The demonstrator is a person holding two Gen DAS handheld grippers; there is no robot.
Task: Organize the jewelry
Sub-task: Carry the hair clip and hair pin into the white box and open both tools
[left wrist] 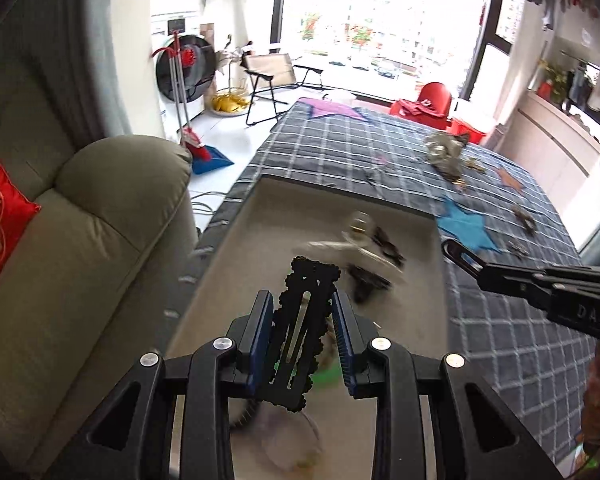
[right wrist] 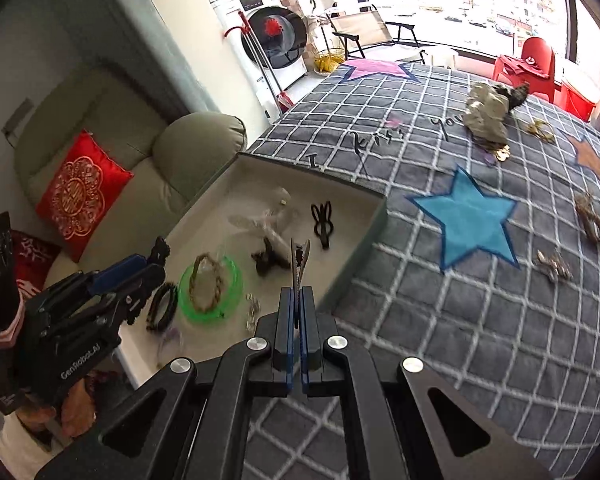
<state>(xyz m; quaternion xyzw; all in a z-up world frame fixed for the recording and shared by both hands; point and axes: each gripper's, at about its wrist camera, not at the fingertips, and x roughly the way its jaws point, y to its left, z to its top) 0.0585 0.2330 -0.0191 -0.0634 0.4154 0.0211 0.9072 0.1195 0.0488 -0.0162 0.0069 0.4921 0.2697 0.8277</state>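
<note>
While my left gripper point(left wrist: 303, 308) hangs over the shallow white tray point(left wrist: 236, 248), its blue pads are pinching a black scalloped hair clip point(left wrist: 300, 328), which stands nearly upright between them with its tip above the fingers. My right gripper point(right wrist: 299, 300) has its pads pressed together on a thin flat hair clip point(right wrist: 300, 260) seen edge-on in its own view; in the left wrist view that clip point(left wrist: 458, 254) shows as a black loop just past the tray's right wall, over the bedspread.

Inside the tray I see a green bangle point(right wrist: 212, 286) with a braided brown bracelet point(right wrist: 208, 282) lying in it, a black beaded bracelet point(right wrist: 162, 306) just beside the bangle toward the sofa, a dark clip point(right wrist: 270, 260), a black bunny-ear clip point(right wrist: 322, 220) nearer the far wall, and some clear wrapping point(right wrist: 264, 216) too blurred to tell more.

Beyond the tray, on the grey checked bedspread point(right wrist: 440, 320), lie a blue star patch point(right wrist: 466, 218), a crumpled pouch point(right wrist: 488, 118), and small ornaments point(right wrist: 554, 266) well apart from the tray. Left of the tray stands a green sofa point(right wrist: 140, 168) with a red cushion point(right wrist: 80, 196).
</note>
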